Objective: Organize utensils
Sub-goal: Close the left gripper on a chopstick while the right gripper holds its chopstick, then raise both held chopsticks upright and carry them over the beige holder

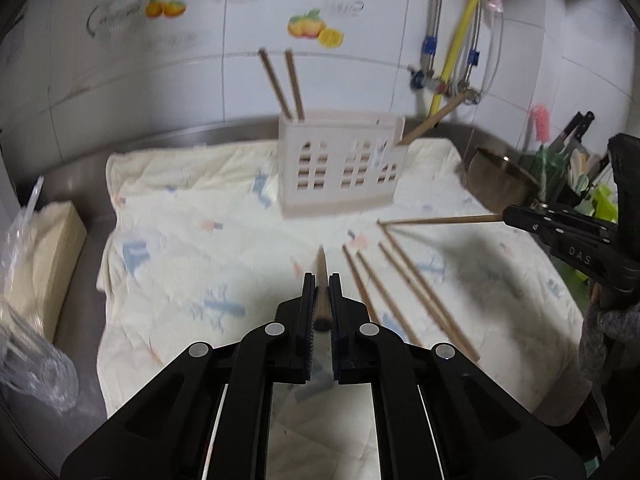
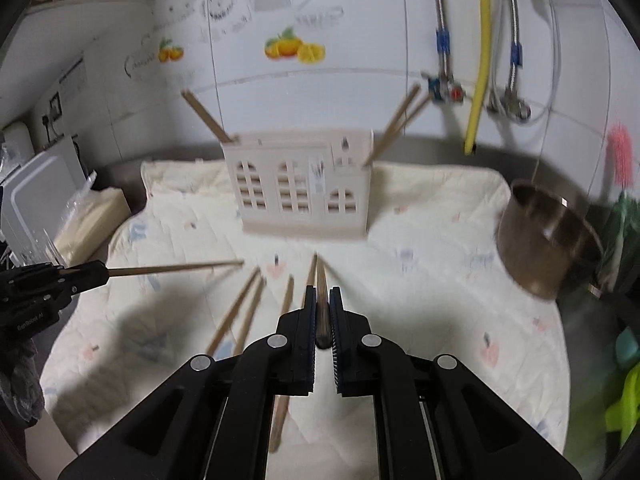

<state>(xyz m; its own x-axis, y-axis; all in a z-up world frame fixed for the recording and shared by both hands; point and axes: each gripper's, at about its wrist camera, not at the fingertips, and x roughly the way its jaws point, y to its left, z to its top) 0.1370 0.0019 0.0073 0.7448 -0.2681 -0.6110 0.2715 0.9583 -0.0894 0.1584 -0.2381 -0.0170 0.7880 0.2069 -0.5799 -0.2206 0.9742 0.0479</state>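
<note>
A cream utensil holder (image 1: 340, 164) shaped like a house stands on the quilted cloth (image 1: 180, 240), with chopsticks (image 1: 282, 84) sticking out at its left and right ends. It also shows in the right wrist view (image 2: 304, 184). My left gripper (image 1: 322, 278) is shut on a wooden chopstick (image 1: 321, 268) that points at the holder. My right gripper (image 2: 322, 292) is shut on another chopstick (image 2: 321, 280); from the left wrist view it (image 1: 508, 214) holds that stick (image 1: 436, 220) level. Several loose chopsticks (image 1: 400, 288) lie on the cloth between the grippers, also in the right view (image 2: 240, 308).
A steel pot (image 2: 548, 236) sits at the right edge of the cloth, with a rack of knives and brushes (image 1: 568, 160) behind it. A bagged stack of paper (image 1: 44, 264) lies at the left. Hoses and a yellow pipe (image 1: 460, 40) run down the tiled wall.
</note>
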